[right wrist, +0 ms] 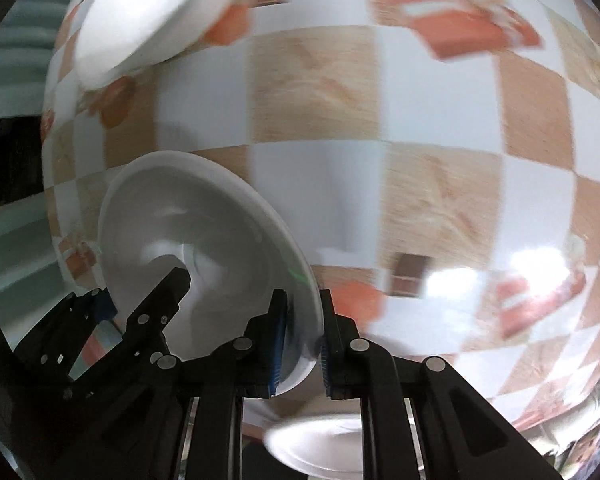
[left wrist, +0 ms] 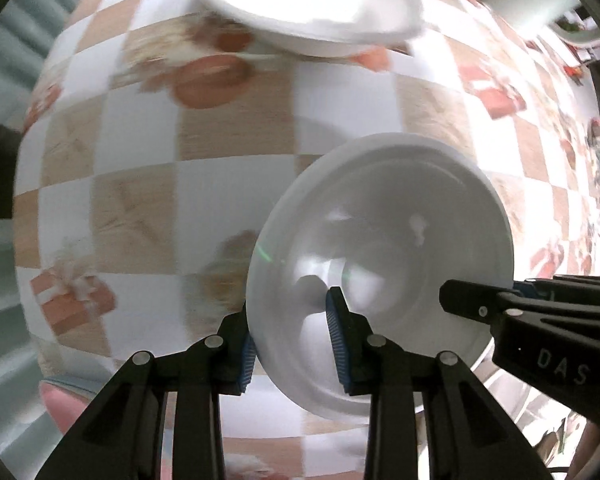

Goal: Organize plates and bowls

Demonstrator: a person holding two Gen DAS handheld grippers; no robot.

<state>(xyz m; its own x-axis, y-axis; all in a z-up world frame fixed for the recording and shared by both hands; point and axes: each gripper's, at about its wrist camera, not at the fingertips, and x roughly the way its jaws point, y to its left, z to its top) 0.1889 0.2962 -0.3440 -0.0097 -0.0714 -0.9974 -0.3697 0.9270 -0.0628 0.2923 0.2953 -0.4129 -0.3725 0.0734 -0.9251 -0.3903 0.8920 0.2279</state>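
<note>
Two grippers hold one white bowl [left wrist: 380, 276] up over the checkered tablecloth [left wrist: 236, 132]. The left gripper [left wrist: 292, 344] pinches its near rim; the right gripper [right wrist: 302, 340] pinches the other side. The bowl is tipped, its open side facing the cameras. Another white dish [left wrist: 316, 4], blurry, maybe a plate, sits near the far table edge, with bare cloth between.

Table under a checked cloth, white dishes lying on it

The table [left wrist: 236, 184] wears a cloth of white and wood-grain squares, some printed with orange-red gift boxes. Well ahead of the left tongs [left wrist: 294, 344], a white bowl [left wrist: 316, 12] lies on the cloth, blurred. In the right wrist view another white dish [right wrist: 320, 446] shows just below the right tongs [right wrist: 302, 344], near the table's edge; whether it rests on the cloth I cannot tell.
</note>
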